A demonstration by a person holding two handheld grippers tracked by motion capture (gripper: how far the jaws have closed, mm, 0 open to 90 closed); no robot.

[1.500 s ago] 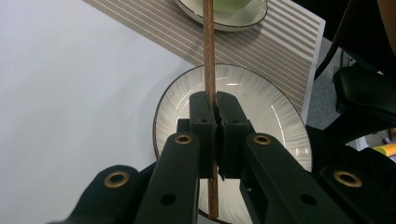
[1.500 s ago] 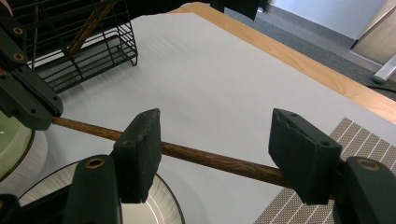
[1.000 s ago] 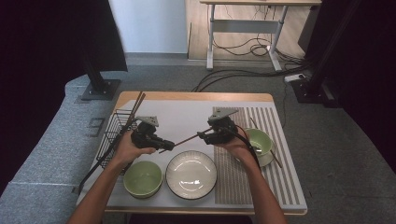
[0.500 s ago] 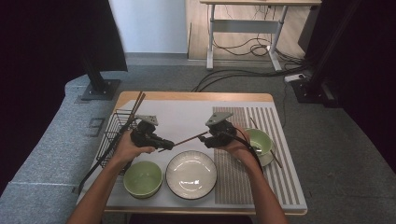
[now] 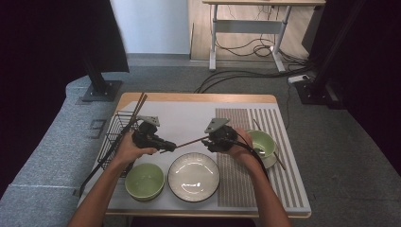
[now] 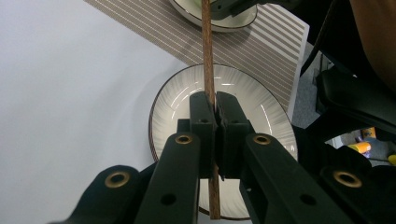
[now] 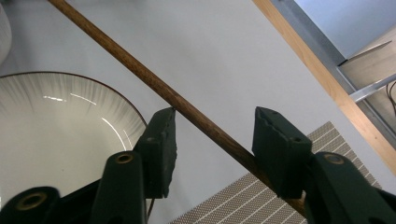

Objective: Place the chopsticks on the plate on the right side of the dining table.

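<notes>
- While the left gripper has its pads pressed tight on a brown wooden chopstick, the right gripper stands about half open around the far end of the same stick; its jaws have just been closing.
- From the right gripper view, the chopstick crosses the gap slantwise, touching the tip of one pad and passing in front of the other jaw; no squeeze on it yet.
- From the left gripper view, the chopstick is clamped between the two pads, a short stub sticking out behind them, with the white plate directly beneath.
- Seen from above, the stick hangs in the air between the two hands, above the white surface and just beyond the plate; this view alone also takes in a green bowl beside the plate, a second green bowl by the right hand, and a wire rack at the left edge.
- Its long axis runs nearly level, crosswise from left hand to right, tilted slightly away at the right end.
</notes>
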